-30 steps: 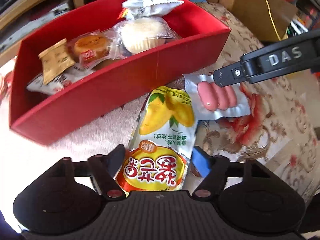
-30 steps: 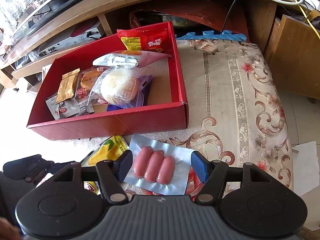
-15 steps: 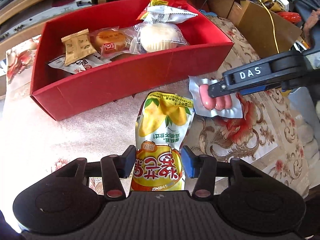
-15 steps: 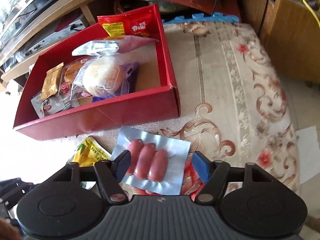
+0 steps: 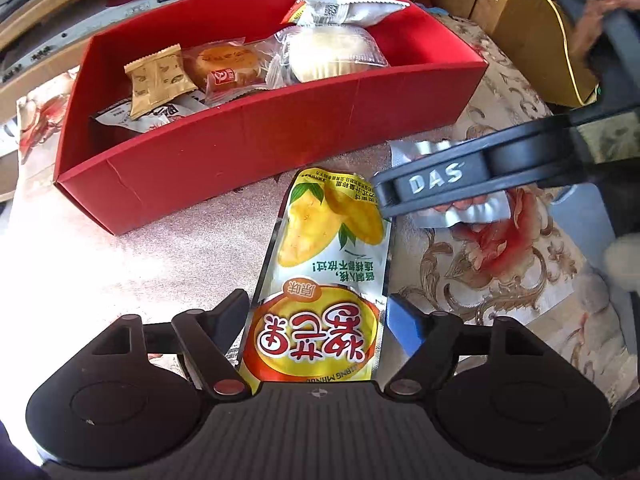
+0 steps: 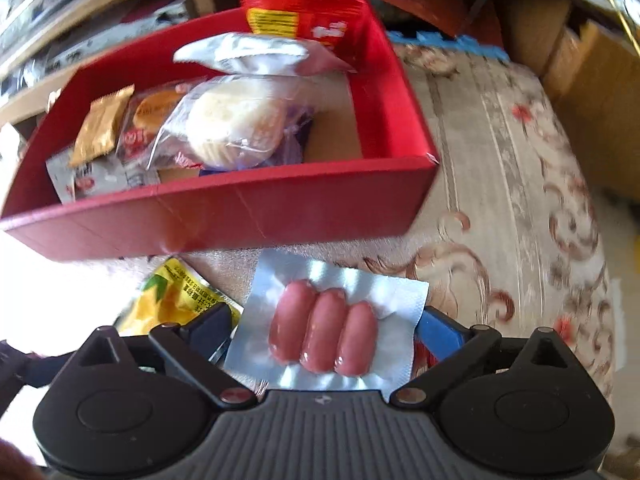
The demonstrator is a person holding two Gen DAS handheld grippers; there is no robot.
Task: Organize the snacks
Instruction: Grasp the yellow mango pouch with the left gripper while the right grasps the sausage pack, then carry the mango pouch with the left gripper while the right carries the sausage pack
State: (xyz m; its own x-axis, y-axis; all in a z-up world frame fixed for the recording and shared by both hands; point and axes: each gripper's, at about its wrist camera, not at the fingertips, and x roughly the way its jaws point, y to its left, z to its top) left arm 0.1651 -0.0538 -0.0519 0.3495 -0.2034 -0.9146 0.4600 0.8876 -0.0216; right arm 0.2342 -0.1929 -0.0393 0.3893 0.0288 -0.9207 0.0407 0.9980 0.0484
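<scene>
A red box (image 5: pixel 256 152) holds several wrapped snacks and stands on the patterned cloth; it also shows in the right wrist view (image 6: pixel 224 208). My left gripper (image 5: pixel 316 316) is shut on a yellow mango snack pouch (image 5: pixel 324 280), which lies in front of the box. My right gripper (image 6: pixel 324 328) is shut on a silver pack of pink sausages (image 6: pixel 324 332), held just in front of the box's right end. The right gripper's finger (image 5: pixel 440 184) covers most of the sausage pack (image 5: pixel 476 212) in the left wrist view. The mango pouch's corner (image 6: pixel 172 300) shows at the lower left of the right wrist view.
In the box lie a white bun in clear wrap (image 5: pixel 332 56), a round cake (image 5: pixel 224 64), a gold sachet (image 5: pixel 158 76), a silver packet (image 5: pixel 344 8) and a red bag (image 6: pixel 304 20). Cardboard boxes (image 5: pixel 532 40) stand at the right. A wooden shelf (image 6: pixel 100 52) runs behind.
Both grippers have come closer to the box. The right gripper has closed onto the sausage pack and lifted it, crossing over the top of the mango pouch. The right view is motion-blurred.
</scene>
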